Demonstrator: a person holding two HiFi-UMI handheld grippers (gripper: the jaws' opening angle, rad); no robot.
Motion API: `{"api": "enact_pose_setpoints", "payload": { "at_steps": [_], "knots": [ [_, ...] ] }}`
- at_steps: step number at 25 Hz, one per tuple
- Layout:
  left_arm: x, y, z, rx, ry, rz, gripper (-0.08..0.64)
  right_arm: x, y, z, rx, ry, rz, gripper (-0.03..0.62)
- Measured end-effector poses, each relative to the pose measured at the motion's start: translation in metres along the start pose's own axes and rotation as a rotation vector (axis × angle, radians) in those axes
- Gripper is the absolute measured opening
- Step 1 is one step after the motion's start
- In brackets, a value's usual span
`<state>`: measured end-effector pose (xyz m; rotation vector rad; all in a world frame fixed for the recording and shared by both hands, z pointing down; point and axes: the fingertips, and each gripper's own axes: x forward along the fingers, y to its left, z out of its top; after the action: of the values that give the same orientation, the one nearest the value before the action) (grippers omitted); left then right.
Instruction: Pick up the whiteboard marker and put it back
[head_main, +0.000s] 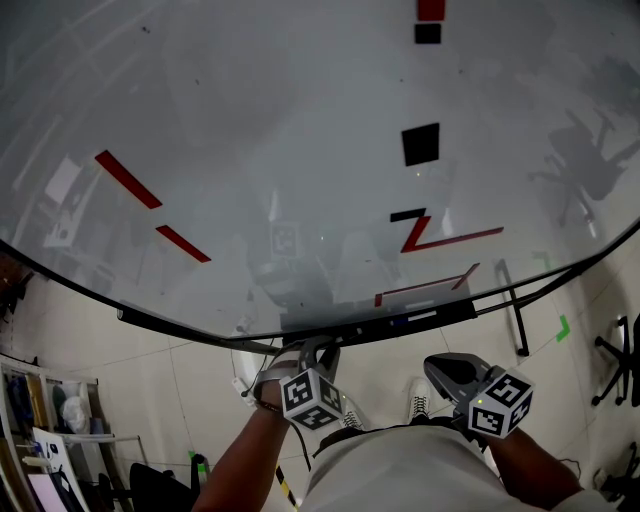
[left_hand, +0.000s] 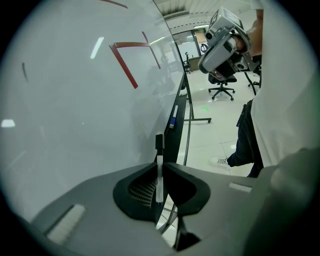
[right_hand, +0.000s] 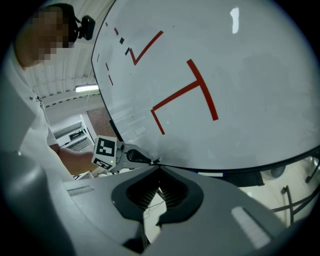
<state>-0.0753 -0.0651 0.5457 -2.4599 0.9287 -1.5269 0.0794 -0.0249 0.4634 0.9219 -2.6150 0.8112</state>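
Observation:
My left gripper (left_hand: 159, 167) is shut on a whiteboard marker (left_hand: 159, 177) with a white body and a black cap (left_hand: 159, 142); the cap pokes out past the fingertips. It is held close to the whiteboard (left_hand: 75, 100), above the near end of the marker tray (left_hand: 179, 117). Another marker with a blue end (left_hand: 173, 121) lies farther along that tray. In the head view the left gripper (head_main: 316, 350) sits just under the tray (head_main: 350, 330). My right gripper (head_main: 442, 368) hangs lower right of it. The right gripper (right_hand: 160, 168) is shut and empty, pointing at the board's lower edge.
Red lines (head_main: 128, 180) and black squares (head_main: 420, 145) mark the whiteboard (head_main: 300, 120). Its stand leg (head_main: 512, 310) reaches the tiled floor at right. Office chairs (left_hand: 222, 82) stand beyond, one at the right edge (head_main: 620, 365). Shelving (head_main: 50, 430) is at lower left.

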Motion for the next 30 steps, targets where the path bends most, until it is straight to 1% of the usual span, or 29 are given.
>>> {"api": "enact_pose_setpoints", "payload": {
  "at_steps": [2,6,8,12,17,18,20,24,27,30],
  "knots": [
    [-0.004,-0.002,0.005,-0.046,-0.028,-0.014,0.052,-0.001,0.000,0.000,-0.001,0.000,-0.003,0.002],
    [-0.021,-0.005,0.022,-0.232,-0.151,-0.069,0.052,-0.003,0.000,0.001,0.004,-0.006,-0.010,0.002],
    [-0.029,-0.004,0.028,-0.288,-0.198,-0.075,0.052,-0.004,0.000,0.001,0.010,-0.008,-0.008,0.002],
    [-0.036,-0.009,0.034,-0.341,-0.240,-0.088,0.052,-0.004,0.001,0.005,0.007,-0.015,-0.008,0.002],
    [-0.039,-0.016,0.036,-0.374,-0.260,-0.098,0.052,-0.005,-0.001,0.002,0.014,-0.017,-0.005,0.002],
    [-0.040,-0.017,0.035,-0.390,-0.267,-0.104,0.052,-0.005,-0.001,0.002,0.017,-0.019,-0.003,0.002],
    [-0.045,-0.019,0.038,-0.456,-0.302,-0.126,0.052,-0.004,0.000,0.003,0.018,-0.021,-0.001,0.002],
    [-0.060,-0.013,0.049,-0.624,-0.410,-0.150,0.052,-0.003,0.000,0.005,0.023,-0.035,0.005,0.002],
    [-0.071,-0.012,0.054,-0.734,-0.464,-0.183,0.052,0.000,0.002,0.013,0.018,-0.047,0.010,0.002],
    [-0.077,-0.015,0.057,-0.791,-0.496,-0.216,0.052,0.001,0.003,0.016,0.014,-0.049,0.012,0.002]
  ]
}}
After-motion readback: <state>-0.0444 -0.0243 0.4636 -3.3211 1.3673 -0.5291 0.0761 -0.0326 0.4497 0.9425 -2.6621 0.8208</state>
